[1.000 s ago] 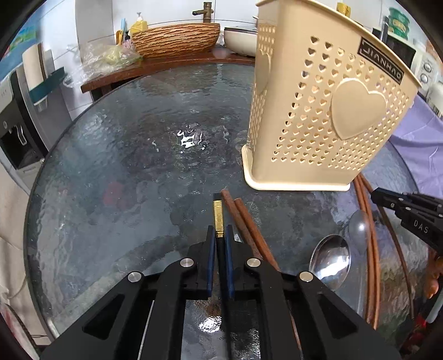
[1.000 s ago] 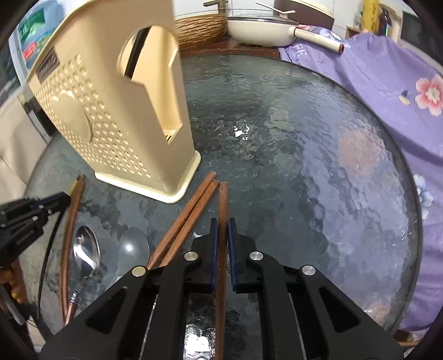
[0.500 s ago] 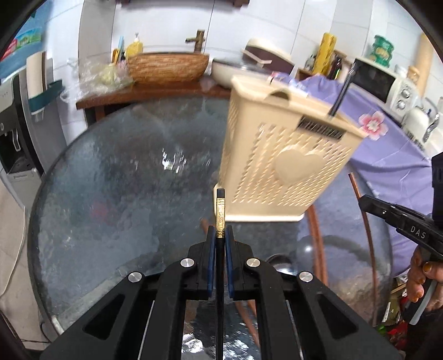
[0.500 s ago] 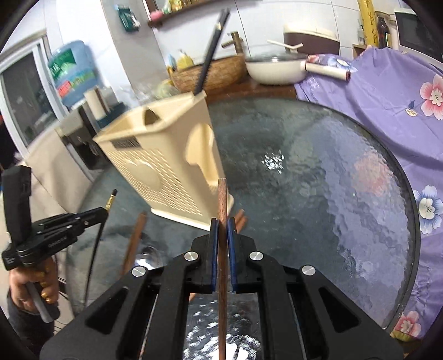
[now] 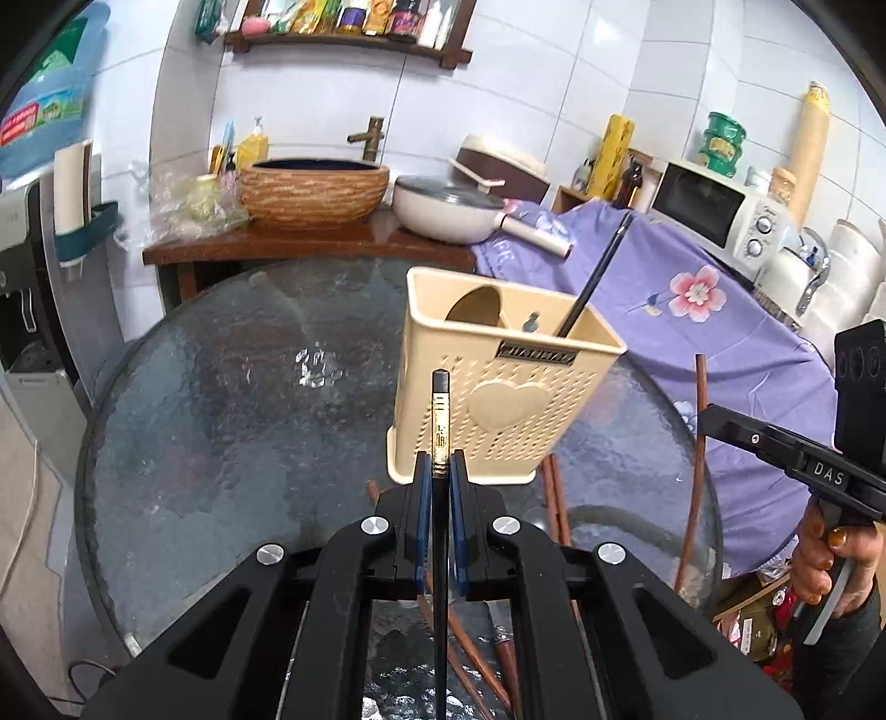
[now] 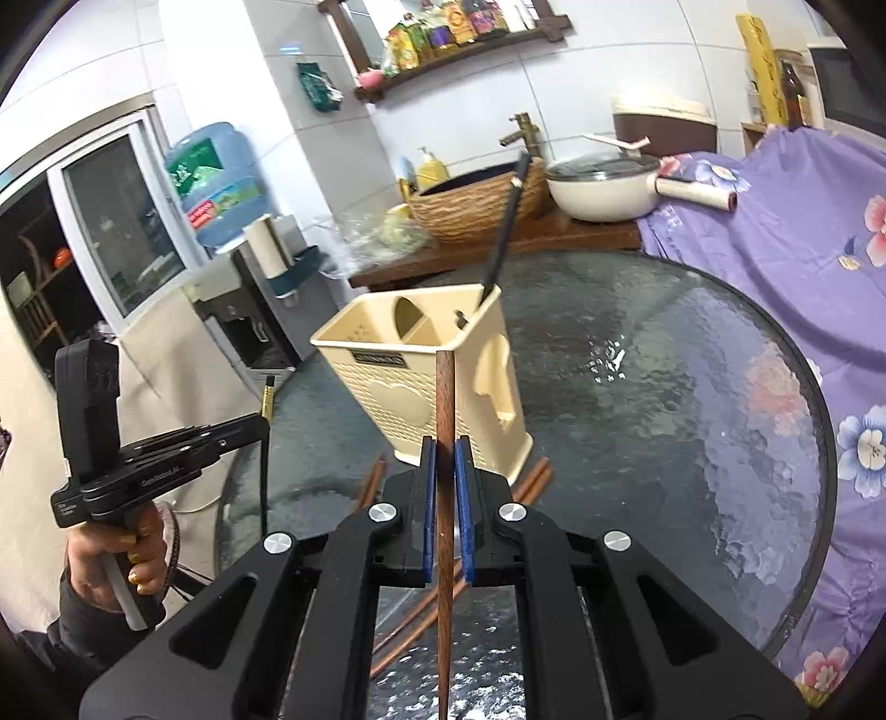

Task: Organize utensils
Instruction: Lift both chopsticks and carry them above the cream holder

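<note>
Ahead of both jaws stands the cream utensil holder (image 5: 501, 387) on the glass table (image 5: 221, 415), 1 black chopstick (image 5: 592, 279) inside. Left gripper (image 5: 440, 471) pinches a gold-banded black chopstick (image 5: 440, 410); right gripper (image 6: 444, 459) pinches a brown wooden chopstick (image 6: 444, 399).

A round glass table (image 5: 210, 421) is taken as the landmark; behind its far edge a wooden counter (image 5: 310, 243) is seen, on which a woven brown basin (image 5: 313, 191) with a brass tap (image 5: 372, 130) is set; just right of the basin a white lidded pan (image 5: 448, 213) is placed; right of the table a purple floral cloth (image 5: 720, 310) is draped, with a white microwave (image 5: 720, 216) beyond it; a blue water bottle (image 6: 213, 183) is seen beyond the table's left side; a wall shelf (image 5: 343, 39) of packets is hung above.
</note>
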`<state>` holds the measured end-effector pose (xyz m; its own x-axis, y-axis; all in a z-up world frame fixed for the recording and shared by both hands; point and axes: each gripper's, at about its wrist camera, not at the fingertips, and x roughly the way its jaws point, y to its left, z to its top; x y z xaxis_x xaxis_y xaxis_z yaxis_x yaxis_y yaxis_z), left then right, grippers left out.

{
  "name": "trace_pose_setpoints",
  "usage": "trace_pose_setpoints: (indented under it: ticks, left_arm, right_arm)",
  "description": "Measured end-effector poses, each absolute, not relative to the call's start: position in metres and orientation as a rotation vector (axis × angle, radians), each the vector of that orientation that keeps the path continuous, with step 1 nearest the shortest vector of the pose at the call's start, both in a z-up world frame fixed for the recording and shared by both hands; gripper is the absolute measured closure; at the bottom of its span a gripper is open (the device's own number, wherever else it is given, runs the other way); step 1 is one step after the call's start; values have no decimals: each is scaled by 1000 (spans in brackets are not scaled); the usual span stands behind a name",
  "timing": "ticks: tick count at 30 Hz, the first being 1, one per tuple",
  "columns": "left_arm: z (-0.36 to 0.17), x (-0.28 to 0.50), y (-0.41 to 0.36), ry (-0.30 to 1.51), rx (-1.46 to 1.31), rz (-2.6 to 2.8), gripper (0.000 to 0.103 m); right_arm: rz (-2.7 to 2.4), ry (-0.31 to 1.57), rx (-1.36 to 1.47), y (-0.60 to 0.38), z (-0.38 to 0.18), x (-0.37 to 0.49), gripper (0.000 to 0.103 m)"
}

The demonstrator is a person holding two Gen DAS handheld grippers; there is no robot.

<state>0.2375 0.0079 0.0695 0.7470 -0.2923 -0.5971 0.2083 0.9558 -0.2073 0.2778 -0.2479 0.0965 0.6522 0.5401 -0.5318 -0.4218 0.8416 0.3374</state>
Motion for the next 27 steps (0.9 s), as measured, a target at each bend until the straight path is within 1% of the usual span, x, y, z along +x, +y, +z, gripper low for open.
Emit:
trace_pose_setpoints:
  ticks: [14, 19, 27]
  left_arm:
    - [115, 213, 10, 572, -127, -321, 97]
    - [130, 212, 9, 557, -127, -340, 97]
    - [170, 219, 4, 488, -111, -349, 97]
  right_arm:
    - [616, 576, 166, -252, 149, 253, 96]
    - [618, 562, 138, -244, 164, 257, 96]
    - [626, 519, 109, -229, 201, 267, 96]
